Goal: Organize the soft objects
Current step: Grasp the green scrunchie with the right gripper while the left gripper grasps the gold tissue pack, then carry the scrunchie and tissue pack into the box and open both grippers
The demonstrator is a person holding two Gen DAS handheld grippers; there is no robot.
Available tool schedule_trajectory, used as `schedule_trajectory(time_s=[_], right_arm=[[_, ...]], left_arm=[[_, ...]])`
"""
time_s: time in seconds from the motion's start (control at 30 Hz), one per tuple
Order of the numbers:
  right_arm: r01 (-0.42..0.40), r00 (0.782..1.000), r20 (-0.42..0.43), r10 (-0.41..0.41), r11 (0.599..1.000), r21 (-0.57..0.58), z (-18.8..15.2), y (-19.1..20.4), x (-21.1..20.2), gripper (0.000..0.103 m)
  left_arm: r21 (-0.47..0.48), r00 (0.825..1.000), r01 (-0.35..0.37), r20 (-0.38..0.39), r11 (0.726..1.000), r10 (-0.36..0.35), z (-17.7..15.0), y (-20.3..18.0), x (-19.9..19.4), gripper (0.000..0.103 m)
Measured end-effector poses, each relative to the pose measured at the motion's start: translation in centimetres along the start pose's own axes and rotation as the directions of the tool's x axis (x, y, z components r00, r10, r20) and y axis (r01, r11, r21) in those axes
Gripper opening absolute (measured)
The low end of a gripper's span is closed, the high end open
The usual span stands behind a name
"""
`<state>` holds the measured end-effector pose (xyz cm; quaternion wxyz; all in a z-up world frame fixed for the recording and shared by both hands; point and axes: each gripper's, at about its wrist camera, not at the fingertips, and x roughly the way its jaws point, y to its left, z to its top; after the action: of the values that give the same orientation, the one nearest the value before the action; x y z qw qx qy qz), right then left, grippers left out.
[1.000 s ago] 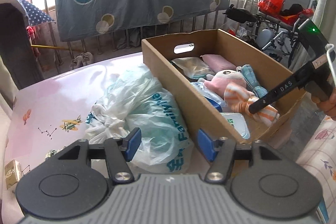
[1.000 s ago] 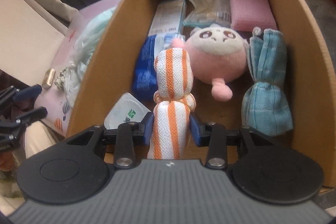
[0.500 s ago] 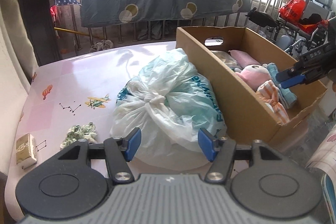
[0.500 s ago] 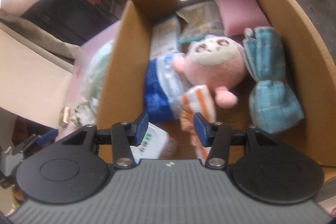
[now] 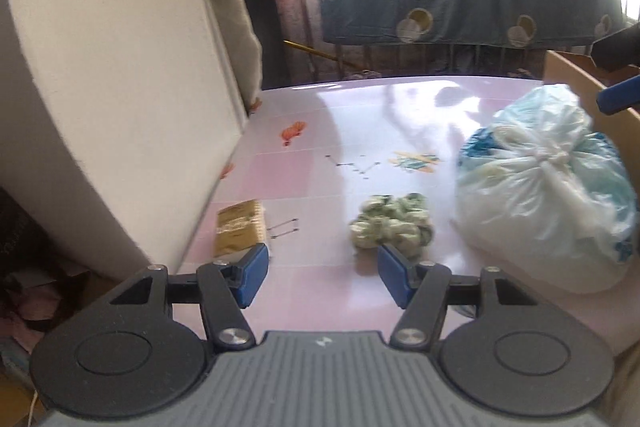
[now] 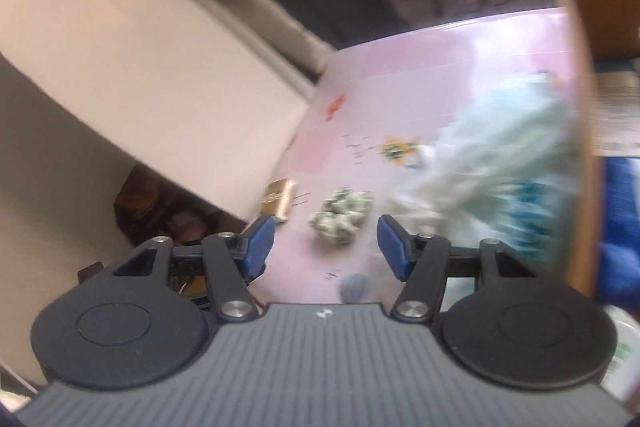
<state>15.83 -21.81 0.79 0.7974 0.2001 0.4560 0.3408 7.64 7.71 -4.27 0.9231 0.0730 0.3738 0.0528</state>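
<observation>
Green-white crumpled cloth (image 5: 393, 227) just ahead of left gripper (image 5: 319, 274), touching right pad — left nearer; right gripper (image 6: 326, 247) farther back — both jaws wide, empty, right's just opened.

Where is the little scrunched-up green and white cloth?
The scrunched green-and-white cloth lies on the pink table, between the small gold packet on its left and the tied white plastic bag on its right.
</observation>
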Motion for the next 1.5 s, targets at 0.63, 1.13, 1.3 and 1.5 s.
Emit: schedule_trajectory(time_s=[0.63, 1.13, 1.3, 1.5], right_arm=[[0.091, 0.886, -0.316, -0.338, 0.798, -0.596, 0.8, 5.9, 25.6, 0.082], [0.162, 0.868, -0.264, -0.420, 0.743, -0.649, -1.2, 4.7, 27.6, 0.050], [0.205, 0.875, -0.241, -0.419, 0.774, -0.599, -1.0, 4.3, 26.9, 0.028], [0.211, 0.910, -0.203, -0.361, 0.826, -0.523, -1.2, 4.5, 24.5, 0.024]], left_arm=[[-0.136, 0.986, 0.047, -0.155, 0.990, -0.068, 2.3, 8.6, 12.5, 0.081], [-0.207, 0.961, 0.003, -0.272, 0.978, -0.060, 1.2, 8.7, 16.9, 0.055], [-0.215, 0.962, -0.003, -0.266, 0.977, -0.055, 1.1, 8.8, 16.4, 0.054], [-0.205, 0.968, -0.008, -0.246, 0.979, -0.043, 1.8, 9.0, 14.5, 0.054]])
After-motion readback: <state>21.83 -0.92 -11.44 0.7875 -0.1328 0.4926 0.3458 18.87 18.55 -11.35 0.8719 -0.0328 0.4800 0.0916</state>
